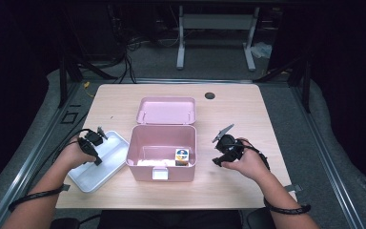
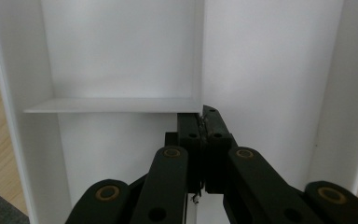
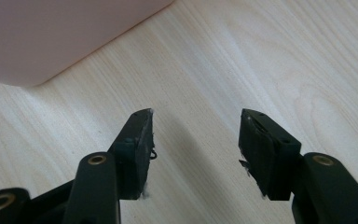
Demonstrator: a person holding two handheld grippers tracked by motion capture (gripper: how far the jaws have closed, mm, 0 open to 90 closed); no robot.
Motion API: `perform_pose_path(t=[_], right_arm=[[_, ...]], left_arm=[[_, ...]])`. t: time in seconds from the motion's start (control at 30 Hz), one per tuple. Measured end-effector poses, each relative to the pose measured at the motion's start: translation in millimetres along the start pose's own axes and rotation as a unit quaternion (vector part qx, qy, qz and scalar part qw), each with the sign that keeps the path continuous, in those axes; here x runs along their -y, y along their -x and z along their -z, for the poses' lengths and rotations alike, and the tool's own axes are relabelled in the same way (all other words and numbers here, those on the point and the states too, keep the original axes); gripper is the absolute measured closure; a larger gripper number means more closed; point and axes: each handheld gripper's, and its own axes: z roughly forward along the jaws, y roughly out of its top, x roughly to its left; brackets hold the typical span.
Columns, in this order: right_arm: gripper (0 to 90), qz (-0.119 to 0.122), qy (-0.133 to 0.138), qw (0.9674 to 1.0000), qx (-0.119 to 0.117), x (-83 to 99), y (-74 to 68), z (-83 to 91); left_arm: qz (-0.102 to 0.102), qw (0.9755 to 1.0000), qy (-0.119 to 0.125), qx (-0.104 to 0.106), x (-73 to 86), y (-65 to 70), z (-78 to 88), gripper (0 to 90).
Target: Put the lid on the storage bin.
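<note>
A white tray (image 1: 91,177) with inner dividers lies at the table's front left. My left gripper (image 1: 97,161) reaches down into it. In the left gripper view its jaws (image 2: 205,122) are pressed together on the thin upright divider (image 2: 198,56) of the tray (image 2: 270,65). An open pink box (image 1: 162,168) stands in the middle of the table, its lid (image 1: 166,110) folded back. A small colourful carton (image 1: 181,157) stands inside it at the right. My right gripper (image 1: 218,160) hovers over bare wood right of the box, open, with nothing between its fingers (image 3: 196,128). The pink box's corner (image 3: 51,32) lies ahead of it.
The wooden table (image 1: 228,109) has a dark round hole (image 1: 210,95) near its far edge. A white patch lies on the box floor (image 1: 152,162). Beyond the table stand a grey floor, cables and a metal frame (image 1: 214,28).
</note>
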Motion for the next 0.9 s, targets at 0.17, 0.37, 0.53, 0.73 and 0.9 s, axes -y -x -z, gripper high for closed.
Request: perform_pose_path(t=[0.17,0.37,0.53,0.73,0.9], right_arm=[[44.7,0.001,-0.002,1.0000,-0.001,1.0,-0.5,-1.2],[44.7,-0.002,-0.003,1.0000,-0.001,0.8,-0.8,0.0],[44.8,0.001,-0.008,1.0000,0.000,0.8,-0.7,0.0],[44.8,-0.002,-0.001,1.0000,0.001,1.3,-1.4,0.1],[44.7,-0.003,0.001,1.0000,0.000,2.6,-3.5,-0.3]], left_arm=[[0.002,1.0000,-0.001,0.007,2.2,-1.4,4.5,89.5],[0.008,0.9999,0.004,0.012,9.2,-5.7,14.3,89.5],[0.013,0.9998,0.006,0.017,15.5,-8.6,21.6,89.5],[0.018,0.9996,0.010,0.018,20.9,-10.8,34.6,89.5],[0.022,0.9994,0.020,0.021,24.1,-11.4,47.1,89.5]])
